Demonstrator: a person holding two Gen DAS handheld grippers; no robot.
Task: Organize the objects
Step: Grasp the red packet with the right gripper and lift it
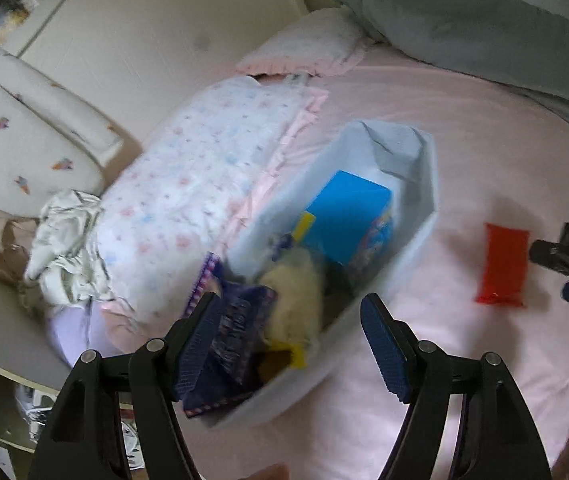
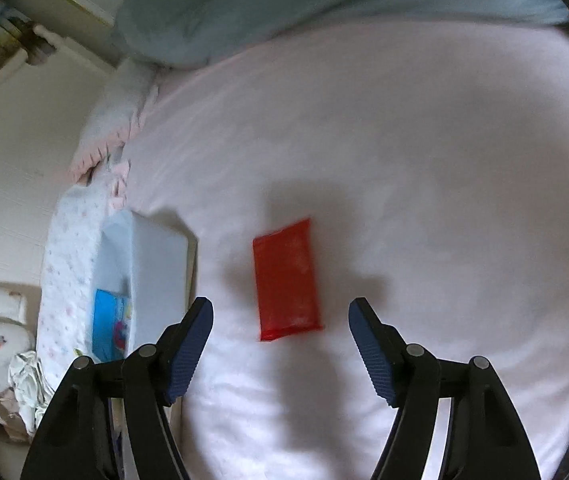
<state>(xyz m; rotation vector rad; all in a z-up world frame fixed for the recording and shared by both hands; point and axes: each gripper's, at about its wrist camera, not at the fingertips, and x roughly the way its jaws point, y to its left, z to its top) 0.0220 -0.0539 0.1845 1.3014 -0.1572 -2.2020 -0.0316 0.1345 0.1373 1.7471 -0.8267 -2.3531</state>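
A white bin (image 1: 416, 240) lies on the pink bed sheet, holding a blue box (image 1: 344, 216), a pale yellow fluffy item (image 1: 296, 292) and a purple packet (image 1: 236, 328). My left gripper (image 1: 292, 344) hovers over the bin's near end with its jaws apart. The bin looks smeared while the fingers stay sharp, so nothing is gripped. A red packet (image 1: 504, 264) lies flat on the sheet to the right of the bin. My right gripper (image 2: 281, 308) hangs above the red packet (image 2: 286, 280), jaws apart and pads clear of it. The bin (image 2: 160, 256) is to its left.
A folded floral blanket (image 1: 204, 168) lies against the bin's left side. A grey-green pillow (image 1: 464, 28) and a pink frilled pillow (image 1: 308, 48) sit at the head of the bed. Crumpled cloth (image 1: 64, 240) hangs at the bed's left edge beside a cushioned seat (image 1: 16, 140).
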